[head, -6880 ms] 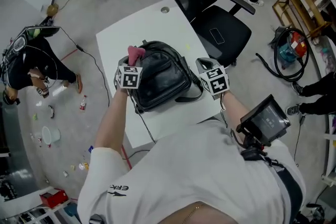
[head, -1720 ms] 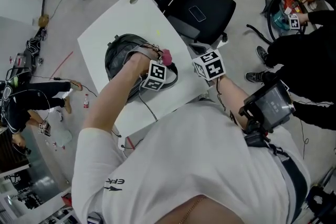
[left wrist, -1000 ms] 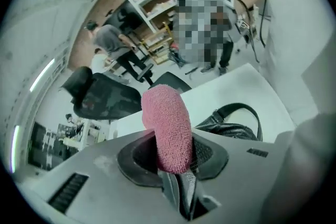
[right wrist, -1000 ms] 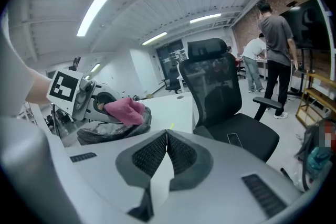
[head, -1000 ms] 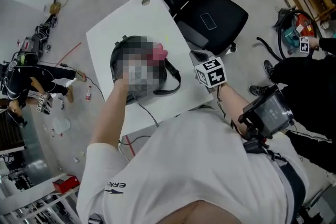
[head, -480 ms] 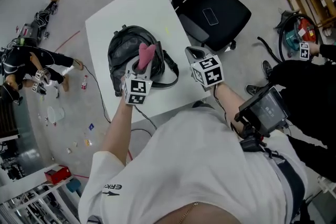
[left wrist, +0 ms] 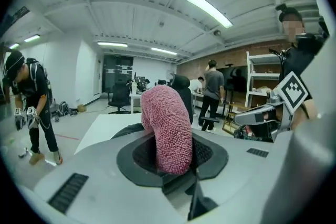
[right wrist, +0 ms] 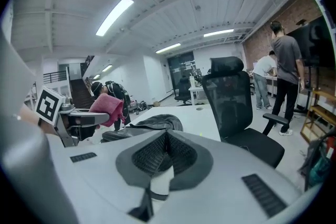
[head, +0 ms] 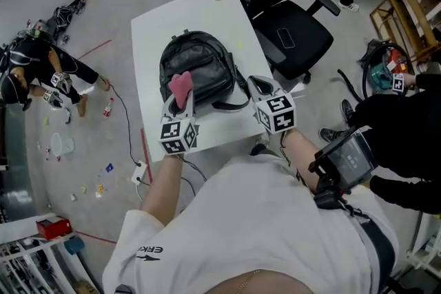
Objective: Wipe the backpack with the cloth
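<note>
A black backpack (head: 198, 67) lies flat on the white table (head: 160, 25). My left gripper (head: 177, 104) is shut on a pink cloth (head: 181, 87), which sticks up out of the jaws over the backpack's near left edge. In the left gripper view the cloth (left wrist: 167, 131) fills the space between the pads, with the backpack (left wrist: 125, 131) a dark strip behind it. My right gripper (head: 260, 87) hovers shut and empty at the backpack's near right side, above a strap (head: 231, 106). The right gripper view shows the backpack (right wrist: 152, 124), the cloth (right wrist: 107, 107) and the left gripper (right wrist: 79, 118).
A black office chair (head: 288, 38) stands behind the table's right side. A cable (head: 193, 166) hangs over the table's near edge. One person (head: 43, 65) bends over the floor at left, others stand at right. Hoses and a tool (head: 377, 69) lie on the floor.
My left gripper, still holding the cloth, has drawn back from the backpack's top to its near left edge. The right gripper has stayed beside the bag.
</note>
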`<state>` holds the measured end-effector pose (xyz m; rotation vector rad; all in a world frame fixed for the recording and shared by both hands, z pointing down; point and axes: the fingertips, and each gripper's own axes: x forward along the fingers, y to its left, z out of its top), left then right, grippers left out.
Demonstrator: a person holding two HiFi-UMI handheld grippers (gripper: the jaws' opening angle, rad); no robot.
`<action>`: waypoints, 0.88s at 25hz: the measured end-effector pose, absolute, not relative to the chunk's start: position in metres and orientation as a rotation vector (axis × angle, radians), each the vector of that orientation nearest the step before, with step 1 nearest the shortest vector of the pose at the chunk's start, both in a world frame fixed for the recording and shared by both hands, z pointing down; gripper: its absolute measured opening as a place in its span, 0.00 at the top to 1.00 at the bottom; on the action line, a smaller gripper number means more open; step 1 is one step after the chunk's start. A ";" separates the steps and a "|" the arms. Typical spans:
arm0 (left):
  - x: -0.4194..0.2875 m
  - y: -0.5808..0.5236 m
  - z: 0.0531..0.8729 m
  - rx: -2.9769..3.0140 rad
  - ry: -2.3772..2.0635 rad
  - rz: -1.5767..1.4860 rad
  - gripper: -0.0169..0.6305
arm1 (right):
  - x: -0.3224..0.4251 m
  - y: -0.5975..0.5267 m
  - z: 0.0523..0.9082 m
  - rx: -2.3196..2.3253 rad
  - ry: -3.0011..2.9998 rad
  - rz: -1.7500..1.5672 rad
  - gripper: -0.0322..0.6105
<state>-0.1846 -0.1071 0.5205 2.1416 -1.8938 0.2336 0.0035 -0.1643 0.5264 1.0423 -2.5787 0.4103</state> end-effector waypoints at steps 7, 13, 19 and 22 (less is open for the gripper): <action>-0.205 -0.033 0.509 2.145 -1.913 0.098 0.83 | -0.031 -0.092 0.503 1.039 -2.626 0.334 0.94; -0.211 0.019 0.495 2.129 -1.953 -0.001 0.83 | -0.043 -0.039 0.485 1.048 -2.641 0.284 0.94; -0.206 0.046 0.488 2.105 -1.970 -0.033 0.83 | -0.043 -0.008 0.477 1.025 -2.658 0.258 0.94; -0.195 0.051 0.482 2.101 -1.982 -0.048 0.83 | -0.036 0.000 0.473 1.011 -2.670 0.252 0.94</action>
